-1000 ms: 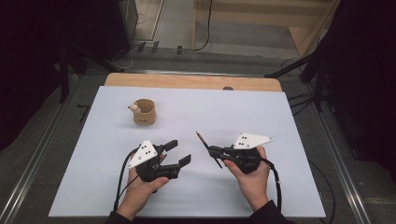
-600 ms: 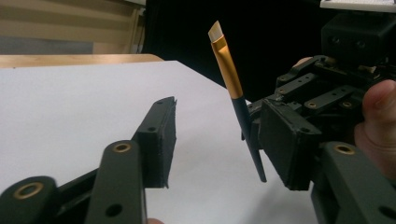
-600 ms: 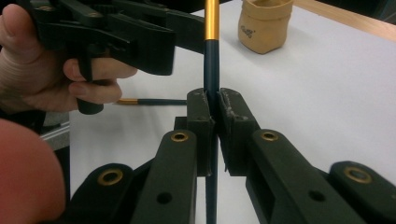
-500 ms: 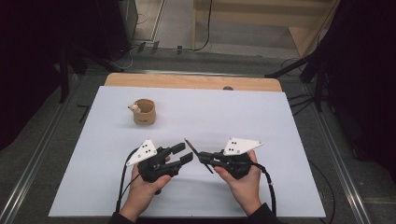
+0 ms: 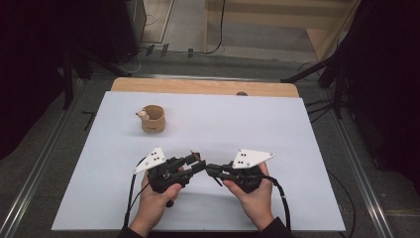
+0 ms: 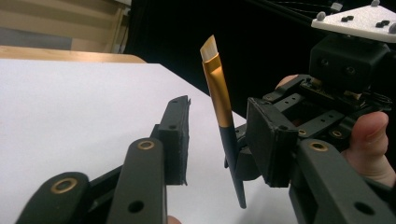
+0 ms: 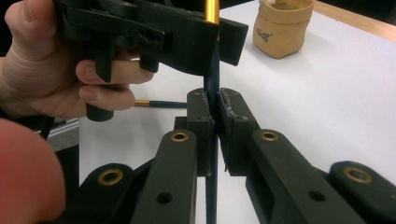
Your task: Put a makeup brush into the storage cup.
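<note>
A makeup brush with a dark handle, a gold ferrule and slanted pale bristles stands nearly upright. My right gripper is shut on its handle. My left gripper has the brush between its jaws, which have just been closing. A gap still shows on each side of the brush, so the pads do not press on it. In the high view the left gripper and the right gripper meet tip to tip at the front middle of the white table.
A small tan pot, also in the right gripper view, stands at the back left with a small pale thing on its rim. A thin dark stick with a gold end shows by the left hand. The wooden edge bounds the far side.
My right hand has carried the brush leftward up to the left gripper. The left gripper's jaws have narrowed around the brush.
</note>
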Available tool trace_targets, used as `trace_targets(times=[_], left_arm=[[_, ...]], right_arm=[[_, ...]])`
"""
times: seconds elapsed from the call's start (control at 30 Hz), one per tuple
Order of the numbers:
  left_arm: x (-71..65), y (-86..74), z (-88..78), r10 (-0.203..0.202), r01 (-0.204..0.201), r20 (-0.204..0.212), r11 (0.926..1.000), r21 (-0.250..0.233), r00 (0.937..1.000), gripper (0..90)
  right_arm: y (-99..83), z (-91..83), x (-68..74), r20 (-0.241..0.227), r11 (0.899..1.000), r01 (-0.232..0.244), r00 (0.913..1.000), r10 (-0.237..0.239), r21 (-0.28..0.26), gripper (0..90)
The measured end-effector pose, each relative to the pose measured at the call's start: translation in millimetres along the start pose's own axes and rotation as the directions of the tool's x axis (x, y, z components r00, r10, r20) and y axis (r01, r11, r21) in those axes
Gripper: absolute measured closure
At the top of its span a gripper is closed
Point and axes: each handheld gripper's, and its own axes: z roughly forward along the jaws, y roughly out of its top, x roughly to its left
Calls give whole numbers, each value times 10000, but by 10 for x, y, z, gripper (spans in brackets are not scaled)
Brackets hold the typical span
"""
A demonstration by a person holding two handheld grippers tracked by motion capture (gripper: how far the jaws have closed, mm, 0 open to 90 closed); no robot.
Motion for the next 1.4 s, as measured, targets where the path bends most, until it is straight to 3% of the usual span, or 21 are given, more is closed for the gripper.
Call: trace_targets(times=[0.43, 0.53, 0.6, 0.73, 0.77, 0.97, 1.07, 1.13, 1.17, 1.2, 1.4], left_arm=[[45, 1, 1, -427, 424, 358, 9991, 80, 9984, 731], [60, 1, 3, -600, 594, 627, 9982, 110, 9962, 780], [60, 1, 0, -610, 604, 787, 9981, 94, 9950, 837], [48, 18, -5, -384, 366, 944, 9991, 214, 9948, 844], [46, 33, -19, -345, 333, 837, 9993, 155, 9959, 845], [69, 65, -68, -289, 289, 559, 9996, 8, 9980, 844], [89, 87, -102, -302, 308, 485, 9994, -126, 9984, 844], [93, 98, -117, -278, 286, 450, 9994, -173, 9986, 844], [97, 104, -126, -265, 273, 393, 9994, -197, 9989, 844], [97, 104, -126, -265, 273, 393, 9994, -197, 9989, 844], [93, 96, -121, -259, 267, 372, 9994, -210, 9990, 828]], right_arm=[[-11, 30, 11, -118, 10000, 56, 9999, -56, 3, 848], [-12, 31, 10, -90, 10000, 62, 9999, -62, 24, 848], [-18, 40, 9, -169, 10000, 85, 9998, -84, 20, 849], [-31, 48, -4, -370, 10000, 66, 9993, -67, -31, 839], [-44, 57, -35, -555, 9996, -248, 9982, 243, -95, 729], [-90, 112, -56, -733, 9995, -275, 9969, 285, 138, 678], [-111, 164, -44, -686, 9989, -151, 9975, 181, 442, 692], [-129, 216, -11, 39, 9980, -31, 10000, 28, 631, 763], [-134, 224, -4, 155, 9978, 22, 9999, -33, 664, 797], [-137, 227, -2, 103, 9979, 29, 9999, -36, 641, 840], [-110, 238, 48, 165, 9956, 254, 9995, -270, 907, 862]])
